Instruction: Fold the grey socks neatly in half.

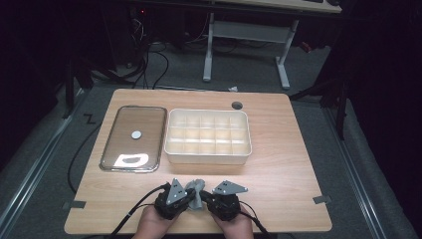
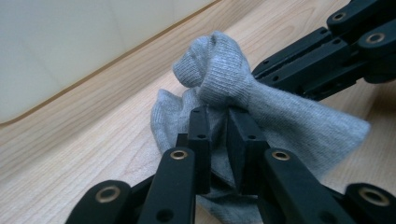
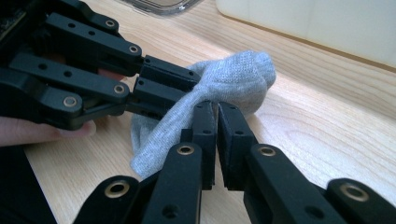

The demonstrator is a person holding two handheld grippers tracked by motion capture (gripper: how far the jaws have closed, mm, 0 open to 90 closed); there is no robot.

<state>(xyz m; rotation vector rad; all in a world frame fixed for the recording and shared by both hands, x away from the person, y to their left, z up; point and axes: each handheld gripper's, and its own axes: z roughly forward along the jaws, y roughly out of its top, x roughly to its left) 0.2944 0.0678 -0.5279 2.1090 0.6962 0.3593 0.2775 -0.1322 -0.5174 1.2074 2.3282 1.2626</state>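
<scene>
At the near edge of the tabletop [image 1: 278, 199], a grey sock [image 1: 195, 191] is bunched between the two grippers. Left gripper [image 2: 219, 121] has its fingers a little parted with sock fabric lying between them, the pads not pressing. Right gripper [image 3: 215, 114] has its fingers closed tight on the sock. Farther back sit a white divided box [image 1: 208, 155] and, to its left, a clear lid [image 1: 107, 149].

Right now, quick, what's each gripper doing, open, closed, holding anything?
Left gripper: jaws slightly apart around the grey sock, grip uncertain.
Right gripper: shut on the sock.
</scene>
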